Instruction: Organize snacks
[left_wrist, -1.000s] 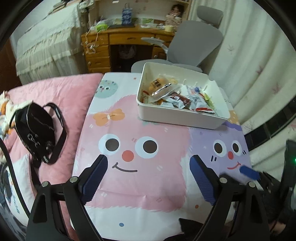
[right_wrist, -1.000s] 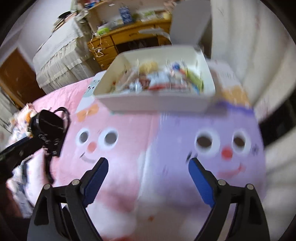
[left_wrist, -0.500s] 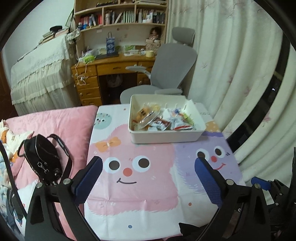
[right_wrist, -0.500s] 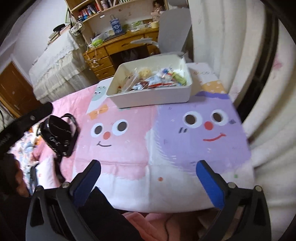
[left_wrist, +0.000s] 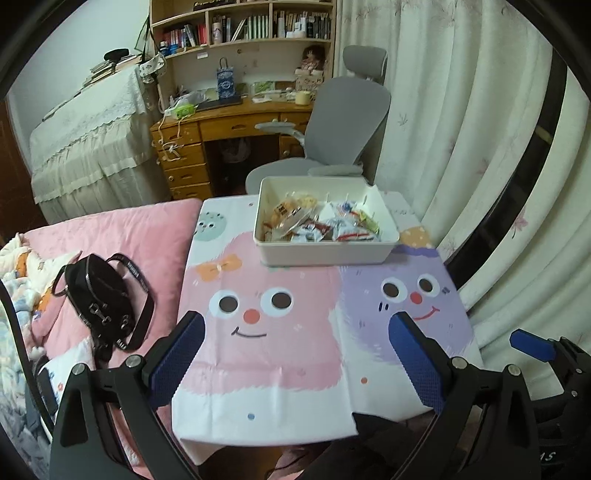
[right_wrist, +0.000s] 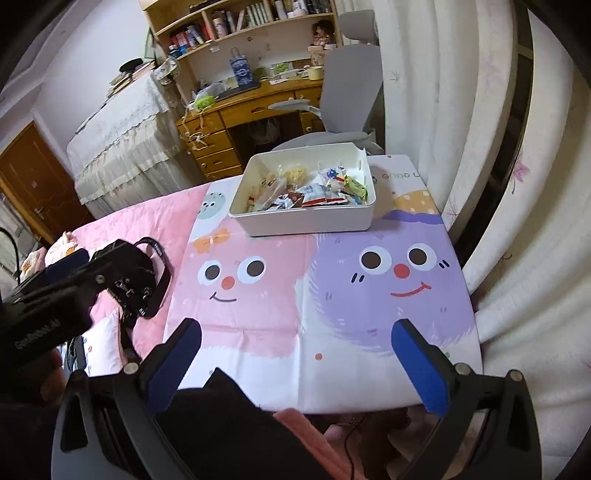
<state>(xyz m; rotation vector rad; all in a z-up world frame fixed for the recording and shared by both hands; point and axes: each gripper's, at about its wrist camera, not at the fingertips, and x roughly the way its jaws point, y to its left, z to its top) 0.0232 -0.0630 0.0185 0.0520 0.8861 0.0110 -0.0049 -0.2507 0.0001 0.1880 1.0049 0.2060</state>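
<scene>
Spreading wide at the bottom of each wrist view, the left gripper (left_wrist: 295, 354) and the right gripper (right_wrist: 295, 362) both hang with blue-padded fingers (left_wrist: 177, 358) parted and nothing between them, held back over the near edge of the bench (left_wrist: 266, 417). That near edge runs across the lower part of both frames; the cartoon cloth (right_wrist: 314, 295) covering it, with a pink face and a purple face, lies flat and bare from the fingers up to the middle of the frame. At the left edge of the cloth a pink bed cover (left_wrist: 122, 236) begins, carrying a black bag (left_wrist: 99, 299) with its strap. At the right edge pale curtains (left_wrist: 461, 147) hang close. Toward the far edge of the cloth, above centre in both frames and well apart from either pair of fingers, sits the white bin (left_wrist: 325, 254), filled with wrapped snacks (left_wrist: 321, 225). Beyond it stand a grey chair (left_wrist: 347, 122), a wooden desk (left_wrist: 221, 129) and bookshelves (left_wrist: 243, 26) at the top of the frame.
</scene>
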